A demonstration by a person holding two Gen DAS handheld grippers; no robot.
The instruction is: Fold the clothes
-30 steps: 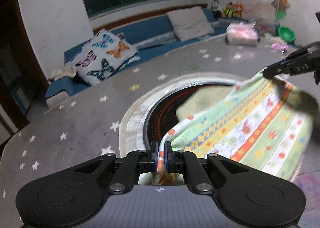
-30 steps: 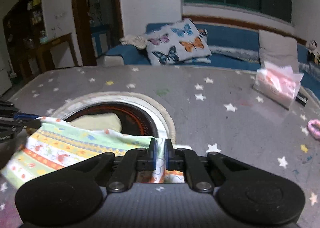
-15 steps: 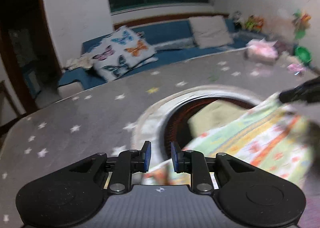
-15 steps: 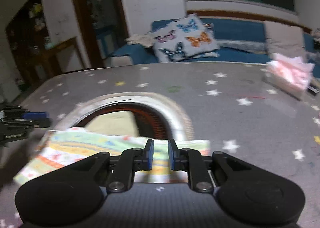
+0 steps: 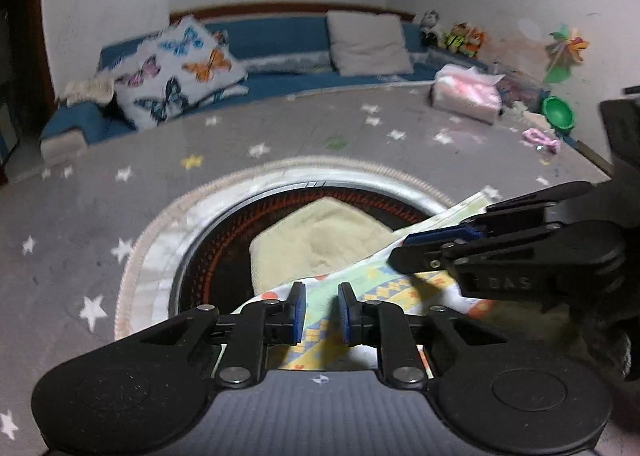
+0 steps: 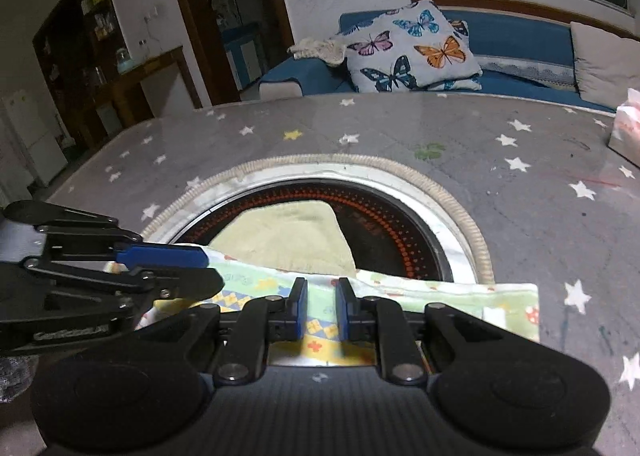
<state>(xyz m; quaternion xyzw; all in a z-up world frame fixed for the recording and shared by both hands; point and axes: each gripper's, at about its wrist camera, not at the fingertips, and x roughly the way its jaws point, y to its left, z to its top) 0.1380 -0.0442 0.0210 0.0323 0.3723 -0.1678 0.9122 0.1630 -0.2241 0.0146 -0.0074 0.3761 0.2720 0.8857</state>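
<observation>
**Black grippers, blue pads**

The left gripper (image 5: 321, 313) and the right gripper (image 6: 321, 309) share one build: a ribbed grey-black body with two round side discs, black linkage arms pinned by silver screws, and blue fingertip pads. Faint embossed lettering marks one arm.

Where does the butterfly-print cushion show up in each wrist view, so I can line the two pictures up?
Left wrist: the white butterfly-print cushion sits upper left, on the blue sofa.
Right wrist: the same cushion sits upper centre-right, behind the table's far edge.
Shared landmark: the round dark inset with orange dots in the grey star-patterned tabletop, mid-frame in both.
</observation>
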